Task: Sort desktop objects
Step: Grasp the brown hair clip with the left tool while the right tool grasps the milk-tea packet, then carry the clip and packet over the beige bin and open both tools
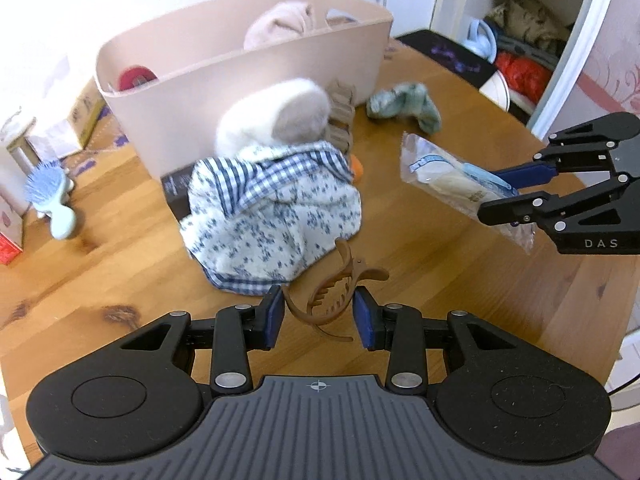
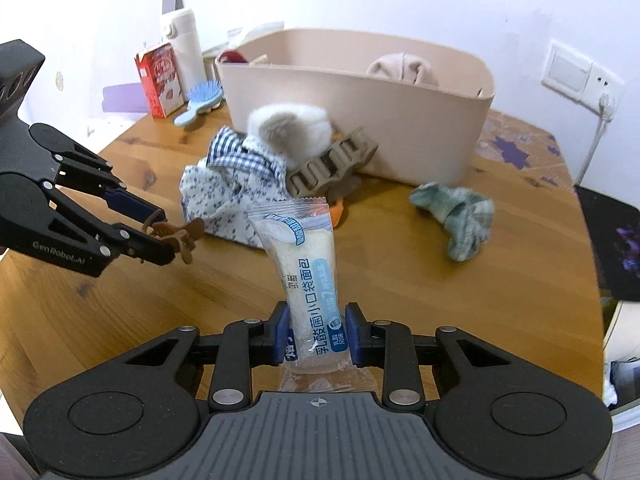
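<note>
In your left wrist view, your left gripper point(image 1: 320, 312) sits at the bottom centre, its jaws partly apart and pressed on a brown hair claw point(image 1: 336, 296) that stands between the blue pads above the wooden table point(image 1: 120, 280). Just beyond it, mid-frame, lies a blue-flowered cloth bundle point(image 1: 276, 216) with a fluffy white plush point(image 1: 276, 116) on top, both against the front wall of the beige basket point(image 1: 240, 80) in the upper half. At the right edge your right gripper point(image 1: 516, 192) reaches in, gripping a clear bread packet point(image 1: 452, 176). In your right wrist view, your right gripper point(image 2: 316, 332) at the bottom centre clamps the bread packet point(image 2: 304, 280) near its lower end, the jaws fairly narrow, and the packet stands upright toward mid-frame. At the left, your left gripper point(image 2: 160, 236) holds the hair claw point(image 2: 180, 236) clear of the table point(image 2: 400, 280). A green sock point(image 2: 460, 216) lies right of centre, well apart from the basket point(image 2: 360, 120).
</note>
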`<state>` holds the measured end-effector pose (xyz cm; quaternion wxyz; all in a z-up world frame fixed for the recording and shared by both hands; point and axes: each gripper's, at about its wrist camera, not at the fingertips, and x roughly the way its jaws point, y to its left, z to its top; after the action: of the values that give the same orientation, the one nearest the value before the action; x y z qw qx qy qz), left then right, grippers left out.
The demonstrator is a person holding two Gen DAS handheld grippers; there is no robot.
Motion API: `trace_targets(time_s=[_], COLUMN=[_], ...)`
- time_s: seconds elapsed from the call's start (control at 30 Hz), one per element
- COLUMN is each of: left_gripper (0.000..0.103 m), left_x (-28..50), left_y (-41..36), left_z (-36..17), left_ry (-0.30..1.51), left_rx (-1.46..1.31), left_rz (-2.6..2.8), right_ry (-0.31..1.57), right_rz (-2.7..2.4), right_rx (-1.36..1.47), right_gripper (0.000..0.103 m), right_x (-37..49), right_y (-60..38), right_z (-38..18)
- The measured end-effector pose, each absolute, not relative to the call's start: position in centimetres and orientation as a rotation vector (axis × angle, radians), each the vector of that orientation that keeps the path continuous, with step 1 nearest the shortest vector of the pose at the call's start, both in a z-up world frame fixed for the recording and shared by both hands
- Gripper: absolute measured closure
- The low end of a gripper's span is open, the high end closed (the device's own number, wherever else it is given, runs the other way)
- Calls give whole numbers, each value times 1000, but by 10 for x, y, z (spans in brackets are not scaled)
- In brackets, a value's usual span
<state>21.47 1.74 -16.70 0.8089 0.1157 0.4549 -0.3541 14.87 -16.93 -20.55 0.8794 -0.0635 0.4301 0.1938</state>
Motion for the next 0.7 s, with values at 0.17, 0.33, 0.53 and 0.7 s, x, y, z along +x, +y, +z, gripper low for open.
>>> trace_targets(time_s=[0.17, 0.33, 0.53, 0.7], left_gripper=[65, 65, 65, 65], left_x=[216, 222, 237, 251], left_y=[24, 29, 32, 33], left_z=[-148, -131, -109, -92], left_ry=[934, 892, 834, 790], left_rx=[233, 226, 226, 227], left_rz=[-747, -739, -721, -702], right_ry=[855, 805, 750, 702], right_rz=[386, 372, 351, 321], right_rx=[-132, -145, -159, -170], right_gripper=[75, 75, 76, 76], right_x=[147, 147, 152, 164], right_y=[-176, -183, -196, -209], right_z=[-189, -170, -149, -133])
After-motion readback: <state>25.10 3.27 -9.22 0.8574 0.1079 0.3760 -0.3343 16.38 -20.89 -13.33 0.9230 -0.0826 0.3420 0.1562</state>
